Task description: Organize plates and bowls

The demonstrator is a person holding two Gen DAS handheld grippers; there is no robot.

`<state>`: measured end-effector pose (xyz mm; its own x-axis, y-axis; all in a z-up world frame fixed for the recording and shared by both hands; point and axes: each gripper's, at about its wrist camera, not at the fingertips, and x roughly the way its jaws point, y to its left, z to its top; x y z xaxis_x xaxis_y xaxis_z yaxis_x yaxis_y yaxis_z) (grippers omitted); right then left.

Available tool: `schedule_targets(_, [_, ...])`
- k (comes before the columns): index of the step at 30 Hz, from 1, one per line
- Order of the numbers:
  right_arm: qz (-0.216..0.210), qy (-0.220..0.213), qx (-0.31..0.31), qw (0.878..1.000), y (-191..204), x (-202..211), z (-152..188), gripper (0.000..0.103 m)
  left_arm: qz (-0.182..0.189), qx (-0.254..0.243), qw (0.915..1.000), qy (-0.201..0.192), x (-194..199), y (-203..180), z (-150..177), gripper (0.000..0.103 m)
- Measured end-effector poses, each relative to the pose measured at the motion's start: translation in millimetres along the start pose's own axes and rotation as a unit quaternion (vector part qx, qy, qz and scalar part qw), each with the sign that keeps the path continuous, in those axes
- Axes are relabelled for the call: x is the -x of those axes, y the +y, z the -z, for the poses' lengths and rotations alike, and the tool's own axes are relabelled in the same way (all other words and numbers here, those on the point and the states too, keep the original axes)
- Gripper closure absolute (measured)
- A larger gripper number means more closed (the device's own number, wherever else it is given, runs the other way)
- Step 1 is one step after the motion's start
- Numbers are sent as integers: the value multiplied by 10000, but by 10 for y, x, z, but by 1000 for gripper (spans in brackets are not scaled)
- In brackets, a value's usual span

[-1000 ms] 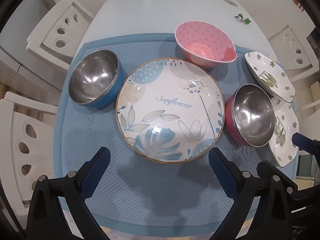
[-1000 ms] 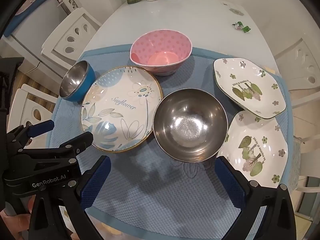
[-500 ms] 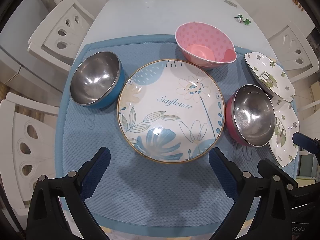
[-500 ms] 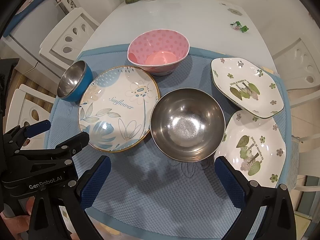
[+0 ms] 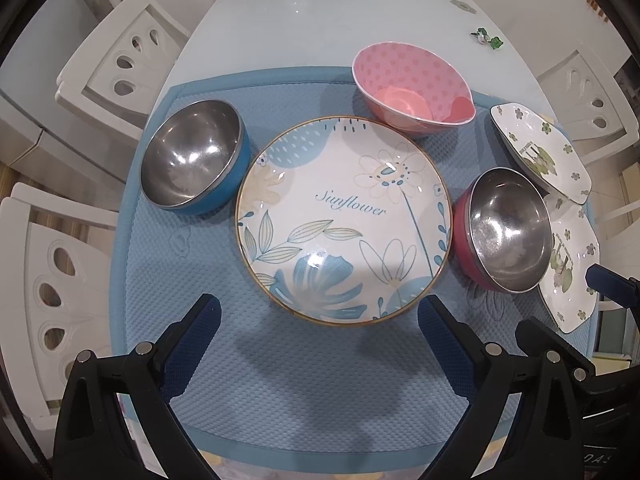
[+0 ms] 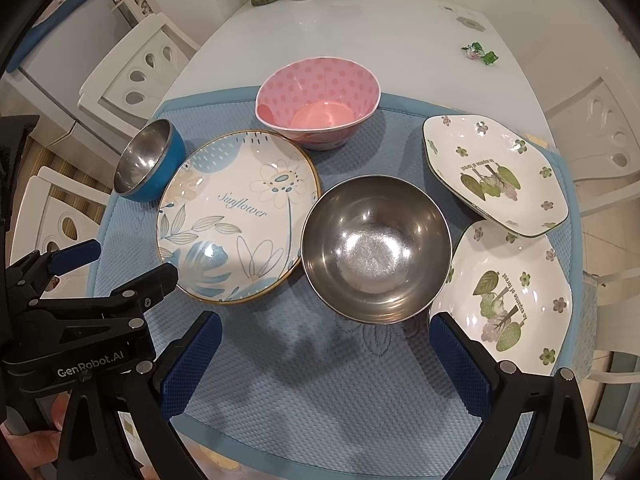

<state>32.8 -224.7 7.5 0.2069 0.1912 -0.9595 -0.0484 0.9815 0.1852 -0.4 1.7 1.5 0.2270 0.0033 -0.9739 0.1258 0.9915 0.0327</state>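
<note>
Both grippers have eased in a touch over the last second, dishes swelling in both views, nothing lifted yet. Left gripper (image 5: 318, 326), jaws wide apart, lines up on the Sunflower plate (image 5: 344, 220) at mat centre; right gripper (image 6: 324, 344), equally spread, squares on the red steel bowl (image 6: 376, 248) (blue steel bowl (image 5: 194, 156) sits far left). Sorting looks unstarted.

Both wrist views look down, close, sharing the mat (image 5: 304, 376) (left-to-right offset).
</note>
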Motion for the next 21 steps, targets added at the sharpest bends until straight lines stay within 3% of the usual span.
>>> schedule_targets(16, [-42, 50, -54, 10000, -3, -4, 16, 0, -190, -71, 9995, 234, 7, -11, 9, 4])
schedule_targets(21, [-42, 38, -63, 10000, 10, 16, 32, 0, -133, -49, 9998, 146, 33, 1, 29, 4])
